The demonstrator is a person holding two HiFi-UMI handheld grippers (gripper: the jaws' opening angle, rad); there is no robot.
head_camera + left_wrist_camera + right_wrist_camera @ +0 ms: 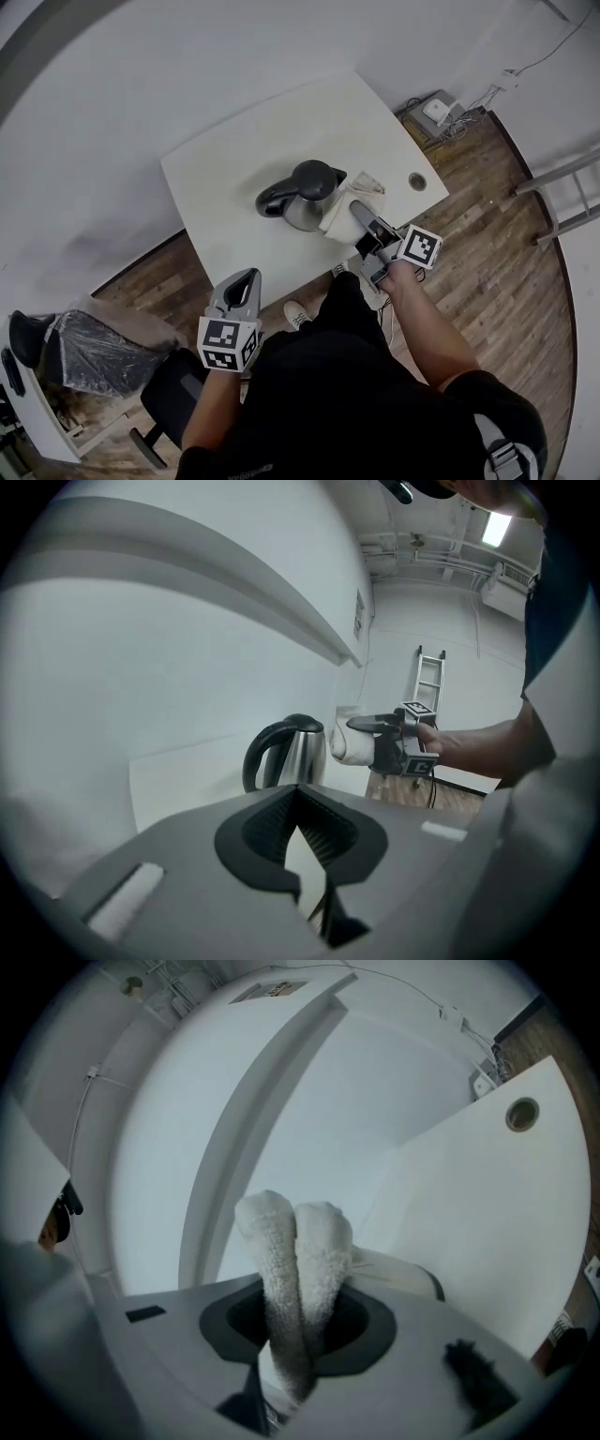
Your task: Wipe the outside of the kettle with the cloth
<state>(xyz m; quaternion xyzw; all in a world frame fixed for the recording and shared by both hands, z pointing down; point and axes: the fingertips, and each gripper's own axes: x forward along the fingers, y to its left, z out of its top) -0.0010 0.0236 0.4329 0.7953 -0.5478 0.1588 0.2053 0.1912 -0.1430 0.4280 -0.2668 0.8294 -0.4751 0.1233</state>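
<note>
**kettle_noob:** quick q, what's the right tool (364,217) doing here? Is it actually wiping?

**wipedown_dan:** looks like it to me. It's clamping on a fat folded wad of the white cloth (339,214). In the right gripper view the terry is bulging out past the jaws in two rolls, so I'm guessing the soft stuff is meeting the metal and not the tool itself. The wad is sitting against the right side of the kettle (302,195), and it looks like it's touching. The kettle is standing upright around the middle of the white worktop (225,169), with its handle (272,200) pointing left.

**kettle_noob:** and the left tool (244,281)? Why isn't it holding the kettle?

**wipedown_dan:** it's hanging off the near edge of the worktop, well apart from the kettle, jaws pretty much together with nothing between them. I'm thinking a push from the right could be sliding the kettle left, so bracing that handle would be my next move.

**kettle_noob:** how far along then?

**wipedown_dan:** hard to call. Only the right flank is getting cloth at the moment, so I'm guessing the far side and the handle side are waiting their turn.
</note>
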